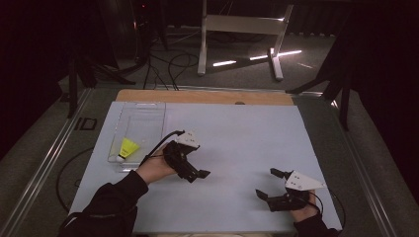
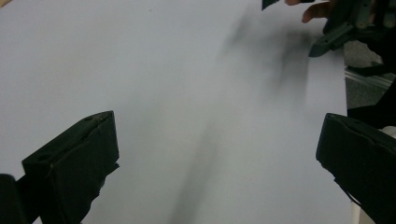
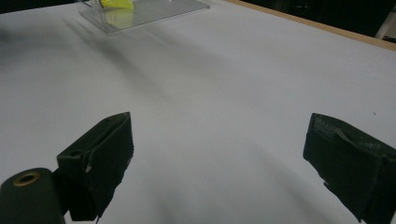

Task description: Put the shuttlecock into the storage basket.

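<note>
Across the middle of the high view lies the table (image 1: 237, 96), its wooden top covered almost wholly by a pale grey mat (image 1: 237, 128) that leaves a strip of wood bare along the far edge. On the mat's far-left part sits a clear tray (image 1: 148, 116), long side running near to far, and the right gripper view shows it at the top left (image 3: 159, 11). Just right of the tray's near end, the left gripper (image 1: 200, 174) is held in the person's left hand (image 1: 155, 168), its jaws pointing right and near, over bare mat; the left gripper view shows its two black jaws spread wide with nothing between them but mat. At the near-right corner of the mat, well apart from the tray, the right gripper (image 1: 267, 183) is held low, pointing left; its jaws also stand wide open and hold nothing, as both the high view and the right gripper view show. Inside the tray, at its near end, lies a yellow shuttlecock (image 1: 126, 149), white cork toward the near left, skirt toward the far right. Neither gripper touches it.
</note>
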Available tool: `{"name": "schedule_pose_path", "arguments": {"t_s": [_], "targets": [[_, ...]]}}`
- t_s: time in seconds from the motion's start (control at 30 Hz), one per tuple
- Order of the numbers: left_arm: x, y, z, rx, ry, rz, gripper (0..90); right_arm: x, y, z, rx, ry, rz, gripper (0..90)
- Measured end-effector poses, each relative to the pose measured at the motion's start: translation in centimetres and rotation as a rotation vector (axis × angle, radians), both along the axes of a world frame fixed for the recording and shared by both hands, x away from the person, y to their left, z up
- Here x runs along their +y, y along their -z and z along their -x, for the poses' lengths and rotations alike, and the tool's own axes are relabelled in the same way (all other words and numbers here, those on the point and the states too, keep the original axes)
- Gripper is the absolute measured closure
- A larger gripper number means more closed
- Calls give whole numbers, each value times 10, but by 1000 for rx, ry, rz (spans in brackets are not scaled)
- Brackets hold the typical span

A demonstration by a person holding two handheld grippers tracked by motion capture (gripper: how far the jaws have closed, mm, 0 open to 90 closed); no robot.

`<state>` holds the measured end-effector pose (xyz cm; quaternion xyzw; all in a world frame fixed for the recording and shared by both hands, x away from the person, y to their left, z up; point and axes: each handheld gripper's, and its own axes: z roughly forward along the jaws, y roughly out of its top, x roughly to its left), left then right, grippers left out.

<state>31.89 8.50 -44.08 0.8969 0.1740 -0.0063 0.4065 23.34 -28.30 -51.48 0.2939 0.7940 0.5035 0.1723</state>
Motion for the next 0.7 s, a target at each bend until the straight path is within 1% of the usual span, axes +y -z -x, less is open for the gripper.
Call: {"name": "schedule_pose_path", "arguments": {"t_s": [0.03, 0.1, 0.17, 0.2, 0.23, 0.3, 0.33, 0.37, 0.43, 0.5, 0.57, 0.67, 0.7], "targets": [[1, 3, 2, -6, 4, -2, 2, 0, 0, 0, 0, 1, -1, 88], [3, 9, 6, 2, 6, 14, 1, 0, 0, 0, -1, 1, -2, 87], [3, 9, 6, 2, 6, 14, 1, 0, 0, 0, 1, 3, -2, 87], [6, 15, 8, 4, 1, 21, 1, 0, 0, 0, 5, 1, -2, 88], [8, 18, 10, 5, 1, 38, 1, 0, 0, 0, 3, 0, -1, 87], [11, 22, 12, 7, -6, 40, 2, 0, 0, 0, 2, 1, -1, 88], [13, 25, 14, 8, -4, 51, 2, 0, 0, 0, 4, 3, -1, 87], [15, 26, 16, 2, -6, 53, 2, 0, 0, 0, 3, 2, -2, 88], [19, 30, 20, -9, -3, 70, 2, 0, 0, 0, 5, 3, -2, 88], [22, 34, 24, -9, -2, 71, 2, 1, 0, 0, 9, -1, 0, 87], [26, 37, 29, -23, -1, 74, 2, 1, 0, 0, 11, -2, 2, 87], [34, 41, 35, -23, -8, 98, 2, 1, 0, 0, 9, -2, 1, 87], [37, 43, 37, -19, -17, 100, 1, 1, 0, 0, 10, -3, 3, 88]]}}
